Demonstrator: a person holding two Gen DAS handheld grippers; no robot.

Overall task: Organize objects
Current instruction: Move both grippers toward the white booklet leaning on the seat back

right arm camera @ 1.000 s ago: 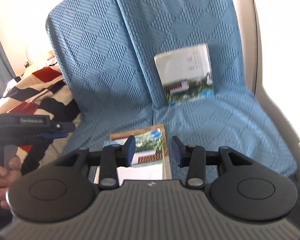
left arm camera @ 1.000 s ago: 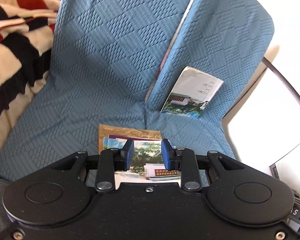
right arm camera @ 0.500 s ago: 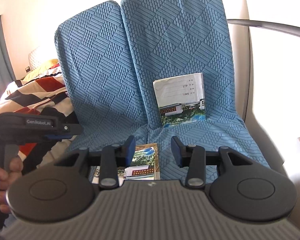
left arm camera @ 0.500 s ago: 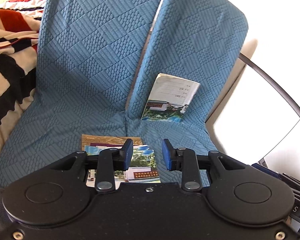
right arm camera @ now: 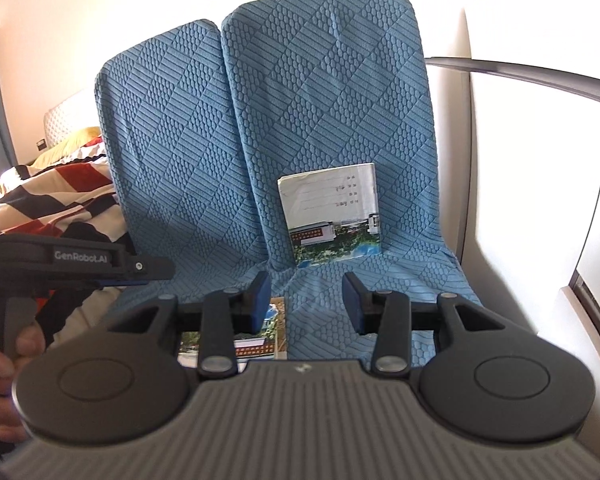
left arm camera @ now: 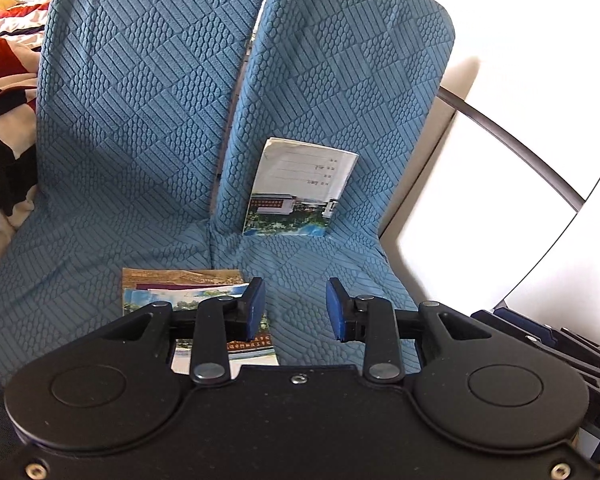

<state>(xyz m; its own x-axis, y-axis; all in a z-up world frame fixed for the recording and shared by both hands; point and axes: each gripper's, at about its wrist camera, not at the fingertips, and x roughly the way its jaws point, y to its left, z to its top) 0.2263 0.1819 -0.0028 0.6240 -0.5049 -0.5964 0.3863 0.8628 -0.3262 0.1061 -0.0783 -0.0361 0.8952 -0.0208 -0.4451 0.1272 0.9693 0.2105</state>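
Both grippers are hovering over the blue seat cover (left arm camera: pixel 148 128) with jaws apart and empty — left gripper (left arm camera: pixel 295 308), right gripper (right arm camera: pixel 306 300). One booklet (left arm camera: pixel 300 188) is leaning on the backrest; a stack of booklets (left arm camera: pixel 180 284) — perhaps three — is lying flat below.

Bright daylight from right; blown-out glare; fisheye-bent edges; sharp pics
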